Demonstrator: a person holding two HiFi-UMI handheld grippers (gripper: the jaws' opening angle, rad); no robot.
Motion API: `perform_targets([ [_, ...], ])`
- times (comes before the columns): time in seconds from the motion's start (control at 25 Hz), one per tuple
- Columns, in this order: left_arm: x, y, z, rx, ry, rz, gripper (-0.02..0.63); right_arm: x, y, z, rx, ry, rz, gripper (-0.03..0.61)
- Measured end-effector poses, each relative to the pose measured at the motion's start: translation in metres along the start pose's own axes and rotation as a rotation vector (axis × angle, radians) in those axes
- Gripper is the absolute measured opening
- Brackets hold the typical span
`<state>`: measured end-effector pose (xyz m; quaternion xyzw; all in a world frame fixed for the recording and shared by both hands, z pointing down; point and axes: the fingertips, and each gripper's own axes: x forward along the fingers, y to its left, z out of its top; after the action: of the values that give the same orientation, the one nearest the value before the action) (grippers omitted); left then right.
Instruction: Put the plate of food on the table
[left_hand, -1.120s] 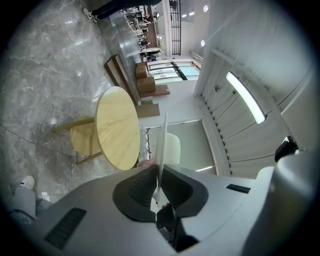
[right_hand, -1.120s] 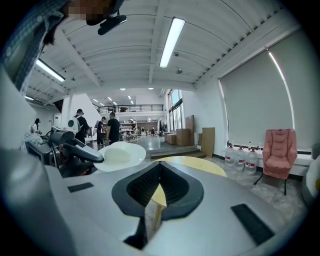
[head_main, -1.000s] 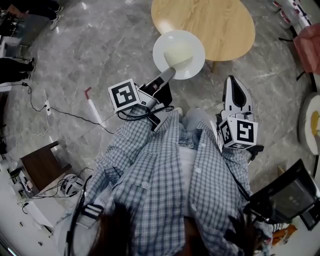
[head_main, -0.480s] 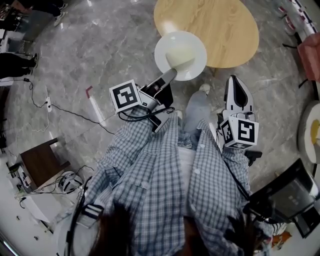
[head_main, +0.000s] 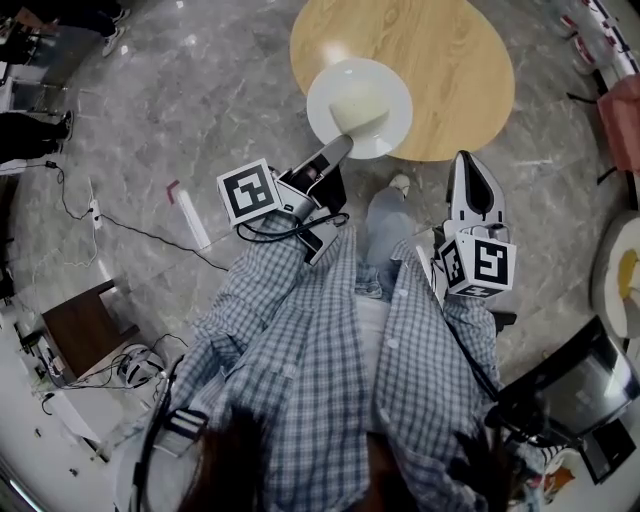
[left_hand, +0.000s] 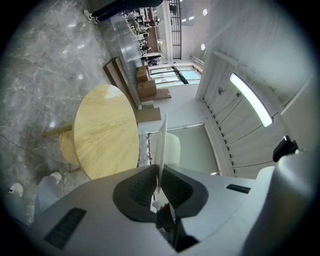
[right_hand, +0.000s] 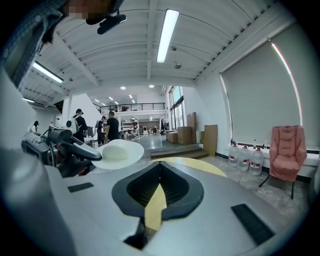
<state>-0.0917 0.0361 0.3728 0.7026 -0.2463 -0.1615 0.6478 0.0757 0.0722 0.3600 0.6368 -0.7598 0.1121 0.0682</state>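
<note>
Over the near edge of the desk (head_main: 440, 50), my left hand-held gripper (head_main: 340, 148) pinches the plate (head_main: 380, 85) by its near rim. My right hand-held gripper (head_main: 472, 165) is closed on nothing. The plate's probably ceramic, so stiff, breakable and tippy from a rim hold.

Head view: bright, even indoor light from overhead. The polished marble floor (head_main: 200, 90) carries pale, hazy reflections. The white plate (head_main: 395, 95) is nearly washed out, its food hard to tell from the rim, and a glare spot sits on the wooden table (head_main: 440, 60) just beside it. Shadows are soft and faint. Straight lines bow toward the edges, and dark hair (head_main: 240, 460) at the bottom is blurred. Both gripper views are round fisheye pictures ringed in black. In the left one a ceiling strip light (left_hand: 251, 99) burns white. In the right one another strip light (right_hand: 167, 34) glows overhead, and distant people (right_hand: 107, 127) look small and soft.
</note>
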Motion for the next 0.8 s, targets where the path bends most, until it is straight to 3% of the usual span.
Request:
perform_targets([
  [0.36,0.106,-0.005,0.021,-0.007,-0.031,-0.010,0.021,0.065,-0.088,0.013,-0.009,0.021,0.047,0.006],
  [0.56,0.142,-0.026,0.065,0.000,-0.077,-0.016,0.021,0.118,-0.106,0.041,-0.033,0.037,0.103,0.006],
  [0.8,0.149,-0.034,0.071,0.015,-0.085,-0.026,0.021,0.129,-0.110,0.046,-0.021,0.030,0.123,0.006],
])
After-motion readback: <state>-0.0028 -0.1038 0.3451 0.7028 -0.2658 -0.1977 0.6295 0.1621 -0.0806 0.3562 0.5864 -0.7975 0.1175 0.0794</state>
